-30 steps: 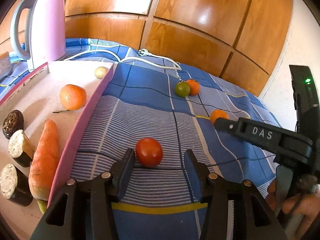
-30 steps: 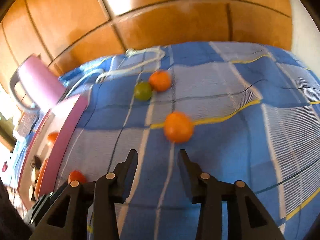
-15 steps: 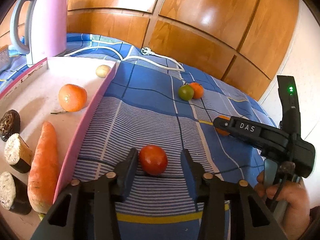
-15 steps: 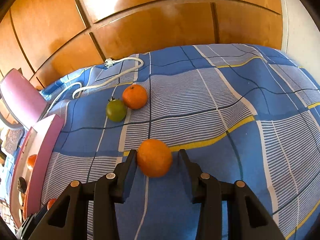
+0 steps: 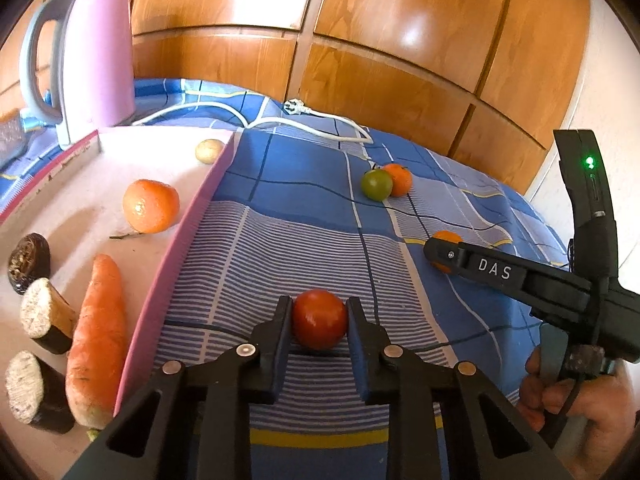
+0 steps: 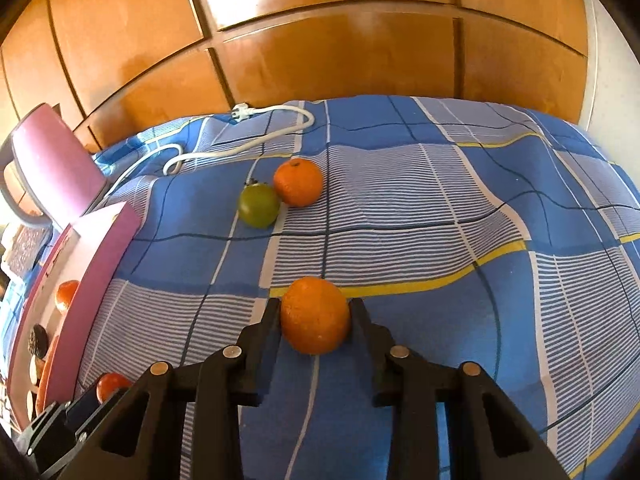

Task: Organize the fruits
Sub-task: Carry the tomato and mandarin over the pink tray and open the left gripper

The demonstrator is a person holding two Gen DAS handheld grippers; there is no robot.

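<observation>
A red tomato lies on the blue checked cloth, and my left gripper is shut on it, pads pressed to both sides. In the right wrist view my right gripper is shut on an orange, which also rests on the cloth. From the left wrist view, that right gripper reaches in from the right, its finger covering most of the orange. Farther back a green tomato touches a smaller orange.
A pink-rimmed tray on the left holds a mandarin, a carrot, eggplant pieces and a potato. Behind it stands a pink kettle with a white cable. Wood panels close the back.
Both grippers have closed: the left jaws came in onto the red tomato, and the right gripper moved up around the orange and closed on it.
</observation>
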